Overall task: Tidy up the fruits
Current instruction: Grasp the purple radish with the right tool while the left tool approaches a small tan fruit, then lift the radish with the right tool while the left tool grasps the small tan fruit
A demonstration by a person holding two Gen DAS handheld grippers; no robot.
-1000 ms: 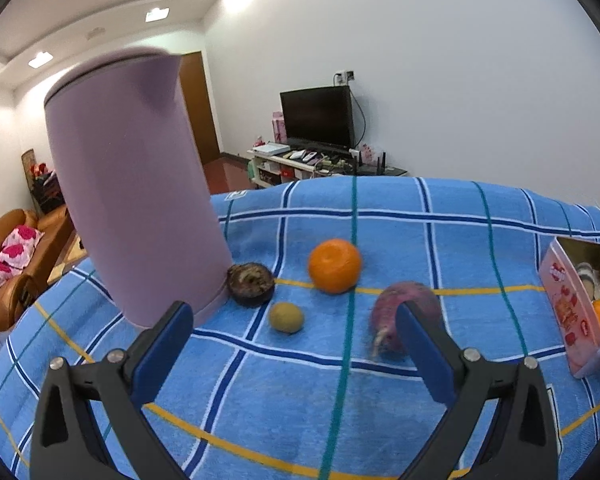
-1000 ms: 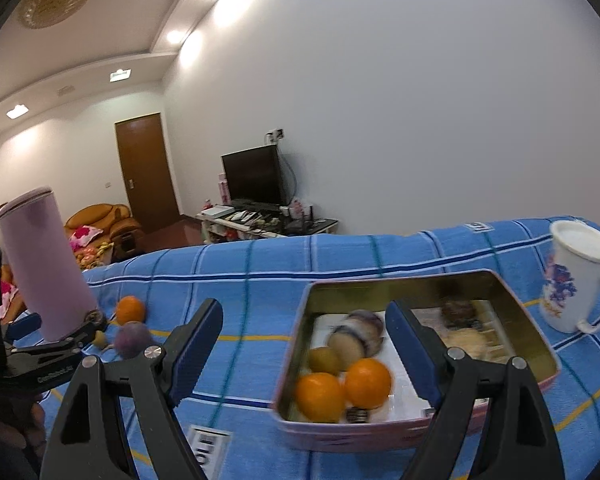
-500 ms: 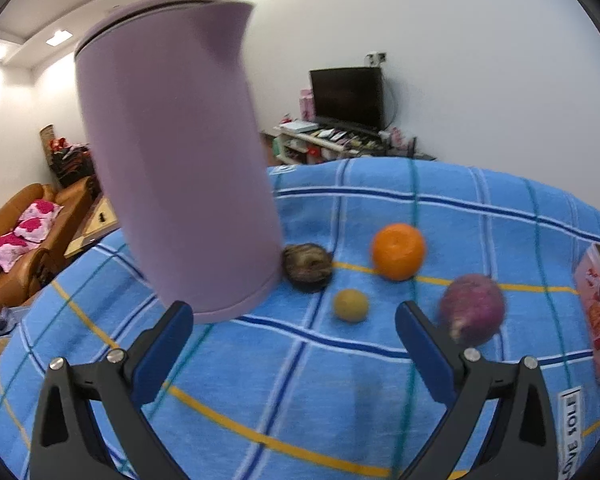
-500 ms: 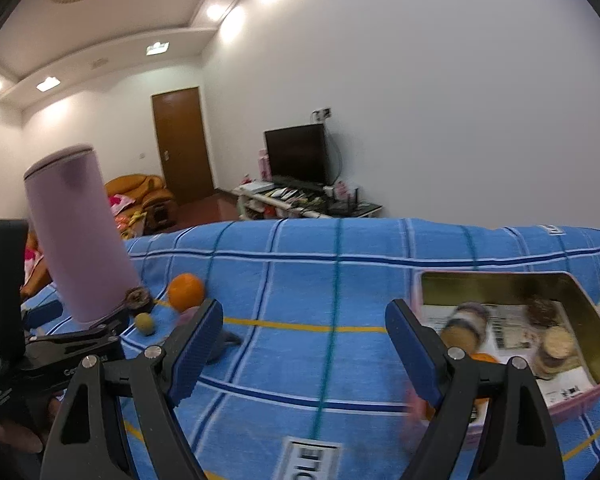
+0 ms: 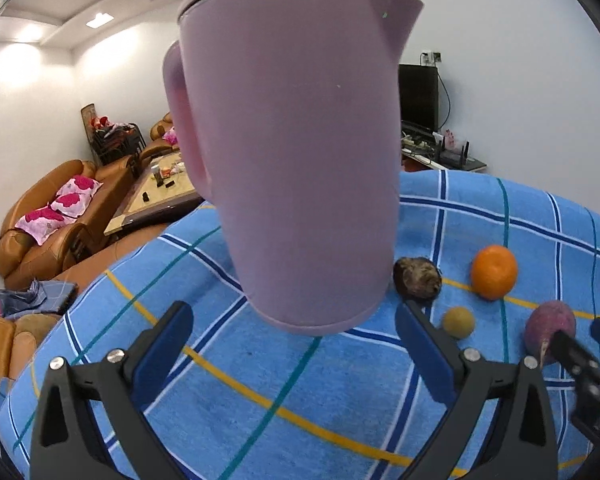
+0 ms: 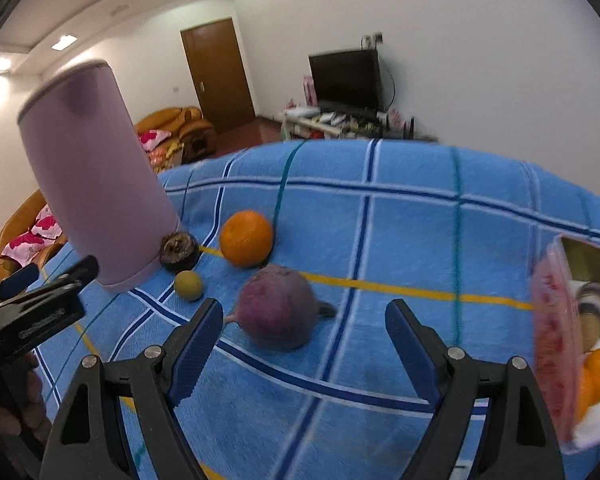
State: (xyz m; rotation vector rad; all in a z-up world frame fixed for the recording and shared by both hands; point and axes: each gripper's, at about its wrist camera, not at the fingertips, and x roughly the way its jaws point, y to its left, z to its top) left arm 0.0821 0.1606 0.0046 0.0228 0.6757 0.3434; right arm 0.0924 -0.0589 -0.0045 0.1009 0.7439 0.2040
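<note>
Both tongs spread and pinching nothing: right tongs (image 6: 304, 332) just before the purple root (image 6: 276, 306), orange (image 6: 246, 238) at its 11 o'clock; left tongs (image 5: 292, 344) before the lilac kettle (image 5: 296, 152) on the blue bench cloth (image 6: 400, 216).

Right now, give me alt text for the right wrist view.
The right gripper hangs with open jaws over a purple radish-like root on the blue plaid cloth. Behind it lie an orange, a small yellow-green fruit and a dark fruit beside a lilac kettle.
</note>
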